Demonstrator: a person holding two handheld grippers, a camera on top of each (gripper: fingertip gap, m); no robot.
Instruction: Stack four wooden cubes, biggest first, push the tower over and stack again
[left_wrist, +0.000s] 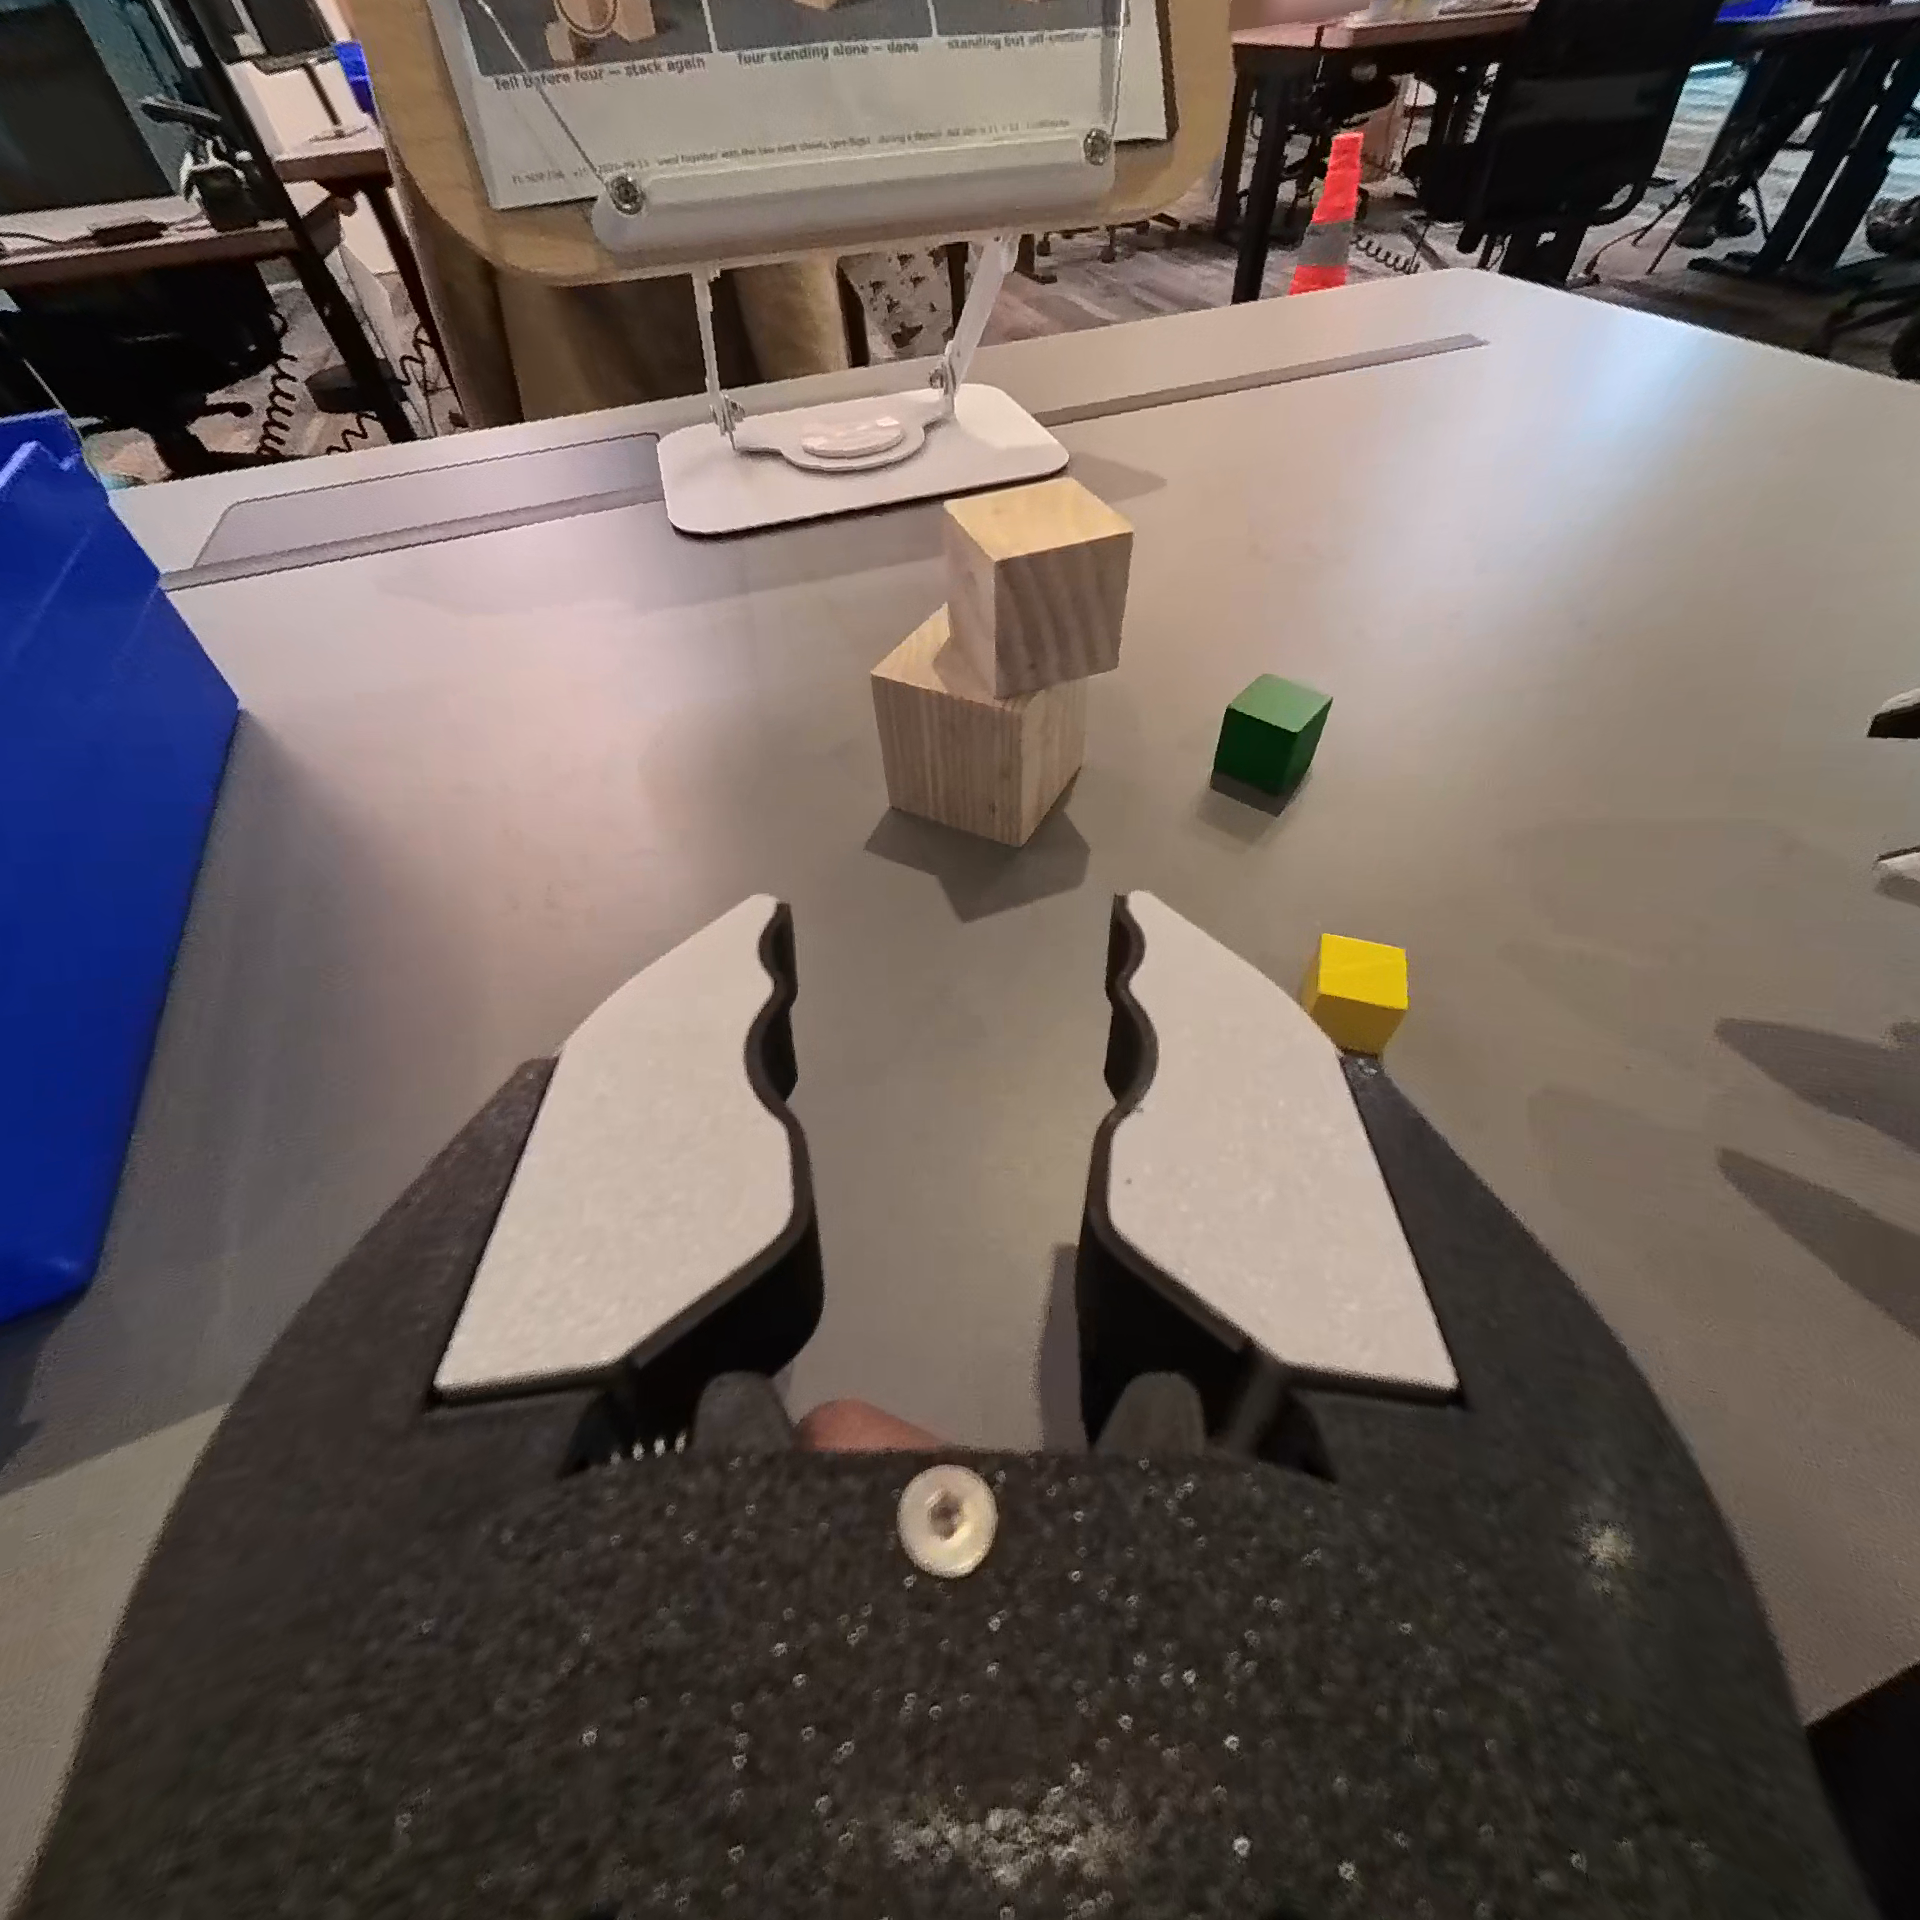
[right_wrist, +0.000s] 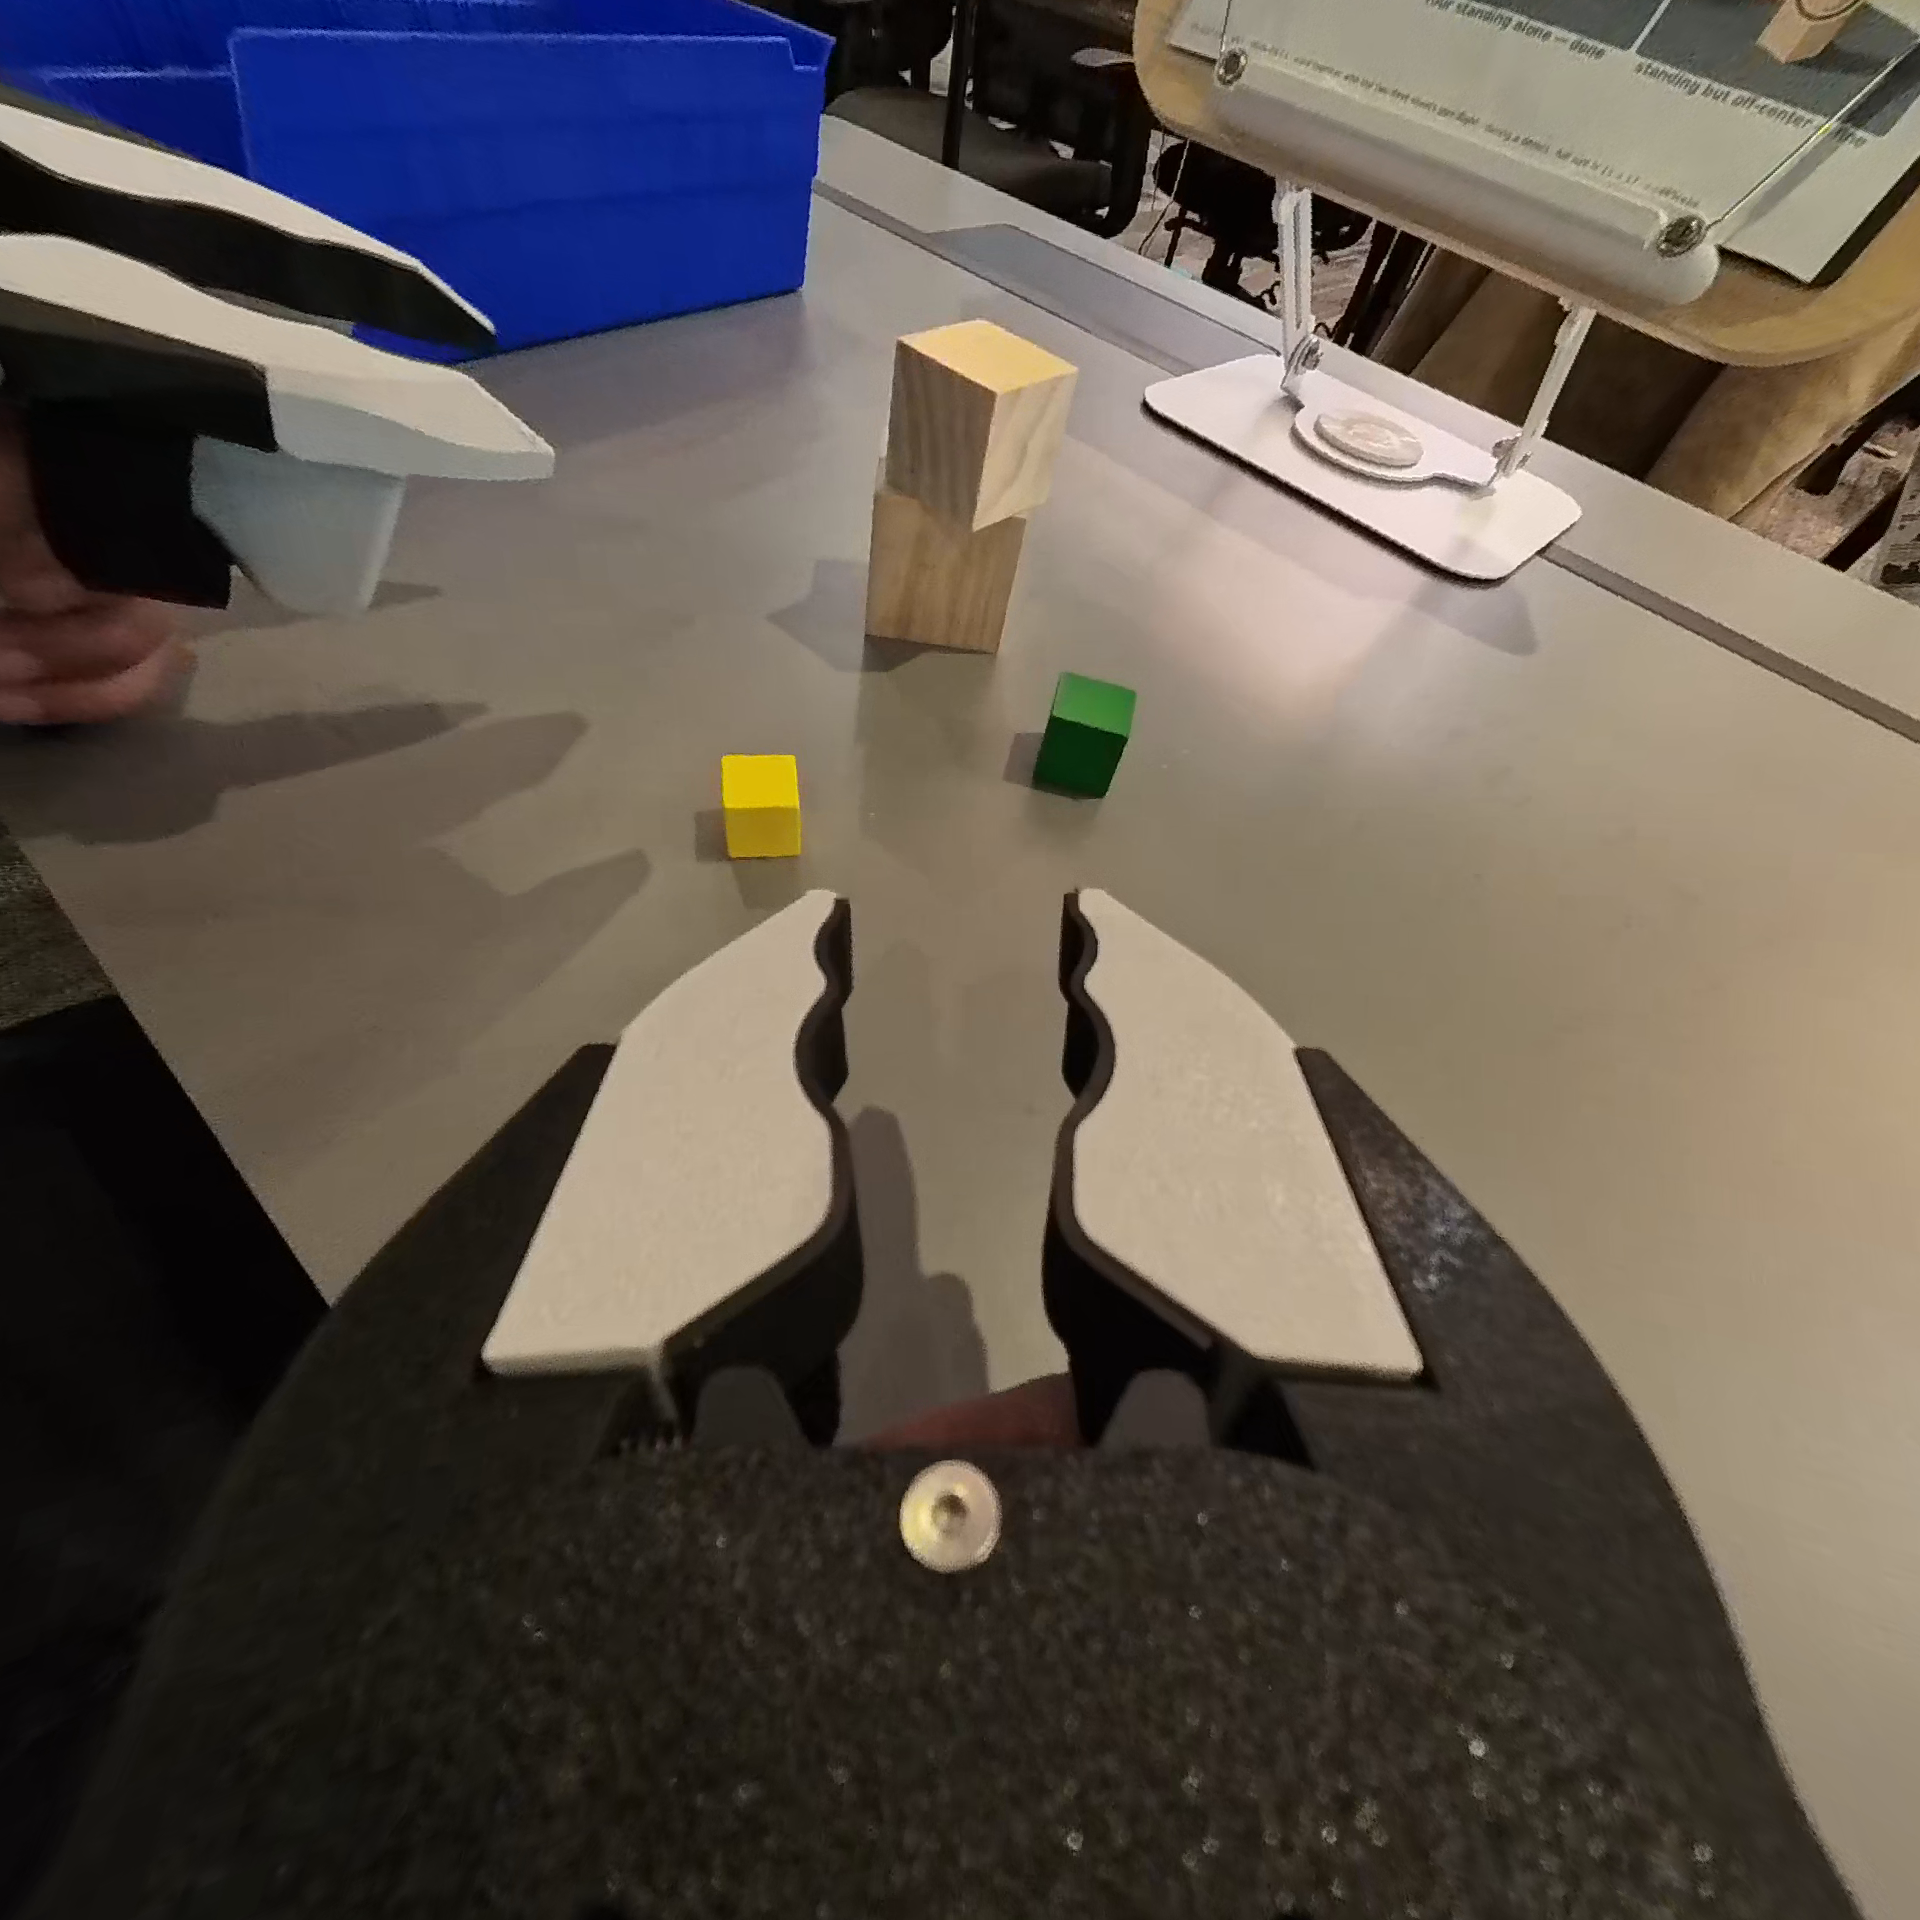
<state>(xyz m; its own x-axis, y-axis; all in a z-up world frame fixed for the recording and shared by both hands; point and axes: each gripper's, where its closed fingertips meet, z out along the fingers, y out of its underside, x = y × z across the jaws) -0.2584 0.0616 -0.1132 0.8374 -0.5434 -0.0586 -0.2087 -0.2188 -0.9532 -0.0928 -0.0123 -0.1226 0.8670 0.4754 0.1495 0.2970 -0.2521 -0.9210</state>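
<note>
A large plain wooden cube (left_wrist: 977, 758) stands on the grey table (left_wrist: 520, 779). A second plain wooden cube (left_wrist: 1039, 587) sits on top of it, twisted and off-centre. They also show in the right wrist view, lower cube (right_wrist: 940, 577) and upper cube (right_wrist: 982, 421). A green cube (left_wrist: 1270, 732) (right_wrist: 1086, 734) and a smaller yellow cube (left_wrist: 1356, 992) (right_wrist: 762, 805) lie loose on the table. My left gripper (left_wrist: 945, 914) is open and empty, short of the stack. My right gripper (right_wrist: 954, 904) is open and empty, just behind the yellow and green cubes.
A blue bin (left_wrist: 83, 831) (right_wrist: 520, 177) stands at the table's left. A white stand base (left_wrist: 862, 457) (right_wrist: 1361, 457) holding an instruction sheet sits behind the stack. The left gripper also shows in the right wrist view (right_wrist: 312, 343) at upper left, above the table. It is some 8 cm from my left tips to the smaller yellow cube (left_wrist: 1356, 992). The right camera catches it too, in the right wrist view (right_wrist: 732, 775).
</note>
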